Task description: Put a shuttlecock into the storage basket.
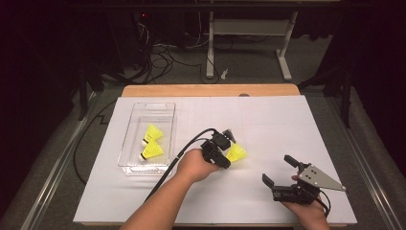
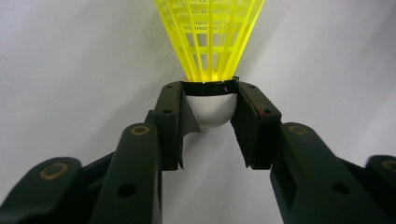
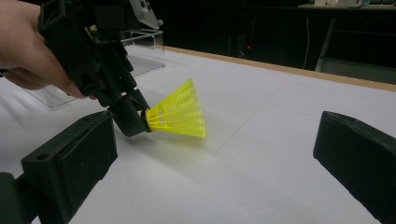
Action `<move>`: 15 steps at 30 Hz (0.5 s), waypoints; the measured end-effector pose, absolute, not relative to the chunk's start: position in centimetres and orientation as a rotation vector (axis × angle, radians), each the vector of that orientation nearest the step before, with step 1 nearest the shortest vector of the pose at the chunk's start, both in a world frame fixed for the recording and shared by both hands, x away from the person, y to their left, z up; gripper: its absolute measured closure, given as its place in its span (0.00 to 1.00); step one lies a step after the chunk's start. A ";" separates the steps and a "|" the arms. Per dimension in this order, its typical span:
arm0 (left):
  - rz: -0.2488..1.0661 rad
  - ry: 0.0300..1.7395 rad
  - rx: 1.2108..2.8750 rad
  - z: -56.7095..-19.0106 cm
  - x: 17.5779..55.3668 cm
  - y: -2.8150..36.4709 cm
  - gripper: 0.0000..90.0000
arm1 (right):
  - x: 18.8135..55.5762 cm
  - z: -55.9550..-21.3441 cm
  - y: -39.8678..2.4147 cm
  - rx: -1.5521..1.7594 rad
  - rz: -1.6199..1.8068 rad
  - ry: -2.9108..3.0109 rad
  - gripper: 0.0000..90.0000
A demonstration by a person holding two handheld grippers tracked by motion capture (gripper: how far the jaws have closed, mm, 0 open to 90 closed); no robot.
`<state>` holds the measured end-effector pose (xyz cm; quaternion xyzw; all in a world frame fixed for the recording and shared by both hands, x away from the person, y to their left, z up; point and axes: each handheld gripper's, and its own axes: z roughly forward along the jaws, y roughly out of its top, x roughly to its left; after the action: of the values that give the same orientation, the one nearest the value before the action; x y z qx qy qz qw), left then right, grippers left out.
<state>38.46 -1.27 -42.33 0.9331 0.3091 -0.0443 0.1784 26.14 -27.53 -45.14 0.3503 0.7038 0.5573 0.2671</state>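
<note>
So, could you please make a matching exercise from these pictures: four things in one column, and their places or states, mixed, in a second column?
Things:
1. left gripper
2. right gripper
3. clear tray
4. white sheet

Places or states:
a. covers the tabletop
b. holds two yellow shuttlecocks
c. jaws apart, nothing between them
d. shut on a shuttlecock's white cork

Pairs: 1-d, 2-c, 3-b, 4-a

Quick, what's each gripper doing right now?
Left gripper: closed on the yellow shuttlecock, pads clamping its white cork base.
Right gripper: open, nothing between its jaws, resting near the table's front edge.
</note>
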 end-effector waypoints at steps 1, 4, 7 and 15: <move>-0.130 0.875 2.633 -42.2 38.3 -1.1 0.72 | 26.2 -45.1 -27.5 0.946 1.504 1.900 0.00; -0.124 0.878 2.624 -42.0 38.1 -0.6 0.72 | 26.1 -45.1 -27.5 0.945 1.504 1.897 0.00; -0.109 0.874 2.631 -41.7 37.9 -0.1 0.72 | 26.1 -45.1 -27.5 0.943 1.503 1.901 0.00; -0.123 0.875 2.623 -41.2 37.2 1.4 0.72 | 26.2 -45.2 -27.4 0.943 1.498 1.904 0.00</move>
<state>37.17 1.35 -41.19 0.9312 0.3106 -0.0436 0.1859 26.17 -27.43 -45.16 0.3497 0.7056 0.5552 0.2676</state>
